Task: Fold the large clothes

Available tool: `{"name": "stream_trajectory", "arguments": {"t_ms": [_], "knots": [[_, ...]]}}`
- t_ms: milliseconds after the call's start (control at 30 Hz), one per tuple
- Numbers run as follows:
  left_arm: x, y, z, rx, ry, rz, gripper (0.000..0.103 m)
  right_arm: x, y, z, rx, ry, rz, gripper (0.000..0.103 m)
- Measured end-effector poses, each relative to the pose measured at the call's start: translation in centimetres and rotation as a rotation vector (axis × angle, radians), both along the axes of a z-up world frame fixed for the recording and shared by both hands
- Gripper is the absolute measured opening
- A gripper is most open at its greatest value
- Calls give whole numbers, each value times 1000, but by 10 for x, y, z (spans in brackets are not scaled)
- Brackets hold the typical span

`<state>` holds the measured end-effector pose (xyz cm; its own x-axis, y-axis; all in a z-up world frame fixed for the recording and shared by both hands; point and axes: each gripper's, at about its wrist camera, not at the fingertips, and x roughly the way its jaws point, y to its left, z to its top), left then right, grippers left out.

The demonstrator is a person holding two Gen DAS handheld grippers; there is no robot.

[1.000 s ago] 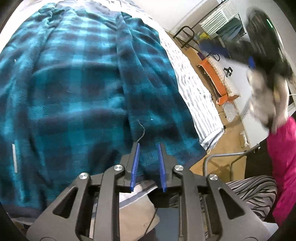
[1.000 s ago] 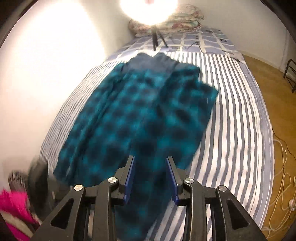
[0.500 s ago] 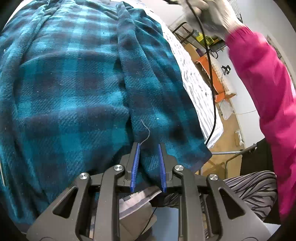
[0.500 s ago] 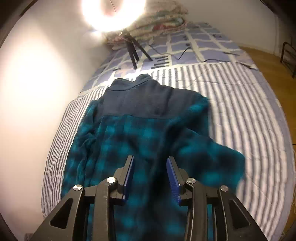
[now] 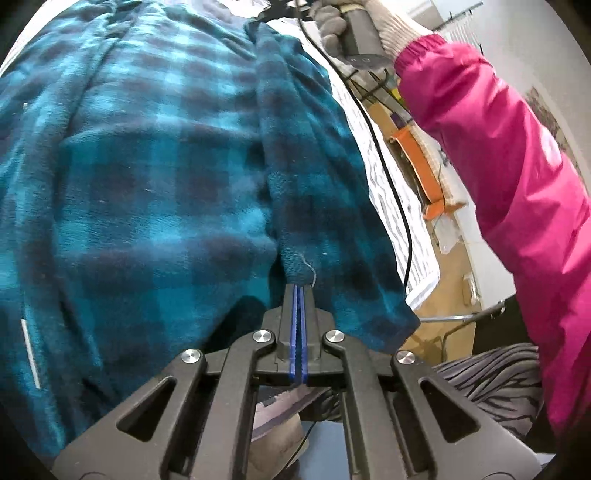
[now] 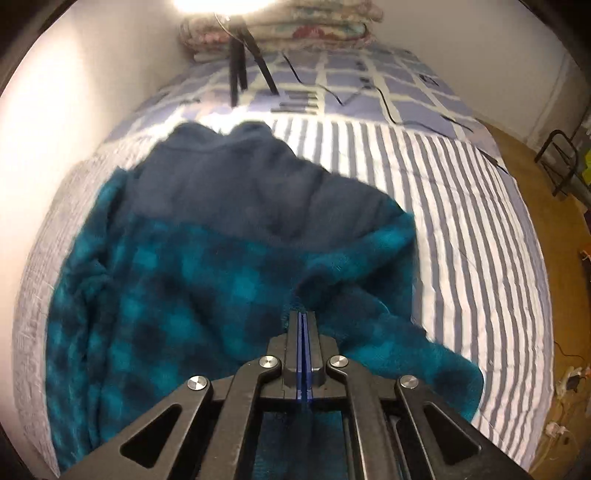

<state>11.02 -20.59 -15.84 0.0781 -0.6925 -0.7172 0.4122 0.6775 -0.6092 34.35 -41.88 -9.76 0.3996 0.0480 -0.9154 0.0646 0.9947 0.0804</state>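
A large teal-and-navy plaid fleece garment [image 5: 147, 184] lies spread on the bed. Its plain navy upper part and collar [image 6: 221, 177] point to the far end. My left gripper [image 5: 298, 290] is at the near hem, beside a long lengthwise fold, and its jaws are closing flat together on the fleece edge. My right gripper [image 6: 303, 315] is further up the garment, also closing on a pinched fold of fleece, which rises in a ridge to its tips. A gloved hand [image 5: 332, 22] in a pink sleeve [image 5: 498, 166] holds the right gripper's handle.
The bed has a blue-and-white striped sheet [image 6: 461, 221] with a white wall on its left. A tripod [image 6: 240, 55], cables and stacked bedding [image 6: 295, 33] sit at the far end. A black cable [image 5: 388, 177] hangs over the garment's right side. Wooden floor [image 6: 554, 166] runs on the right.
Both grippers' jaws have gone from apart to pressed together on the fleece. The right hand swept across and down onto the garment's upper part. The left gripper barely moved.
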Motion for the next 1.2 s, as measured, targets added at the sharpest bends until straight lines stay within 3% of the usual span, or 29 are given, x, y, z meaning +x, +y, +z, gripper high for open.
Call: {"name": "stream_trajectory", "arguments": {"t_ms": [100,267,300,367,433,600,667,767,967,1100,1167,1200], "knots": [[4,6,0,8,-8,26,0,14,21,-8,9,-32,41,0],[7,10,0,15,-7,28,0,24,46,-55,-36,68,83,0],[6,10,2,12,-11,26,0,16,47,-48,-39,42,103,0],[4,11,5,9,-19,23,0,0,38,-26,2,-1,117,15],[3,12,8,6,-25,24,0,-19,25,-1,24,-47,100,18],[-9,0,29,-7,-99,-17,0,-105,-14,69,106,-123,73,19],[-19,-12,38,0,-143,-61,0,-142,-22,85,88,-131,62,19],[-29,-27,40,-23,-143,-129,0,-196,-35,97,132,-128,50,22],[-51,-55,16,78,-158,-232,0,-277,-48,60,160,-16,1,43],[-63,-58,-5,154,-167,-267,0,-293,-59,4,287,87,-69,44],[-66,-57,-5,159,-175,-263,0,-294,-59,-14,278,110,-85,40],[-67,-57,-5,163,-179,-266,0,-291,-56,-25,242,140,-80,32]]}}
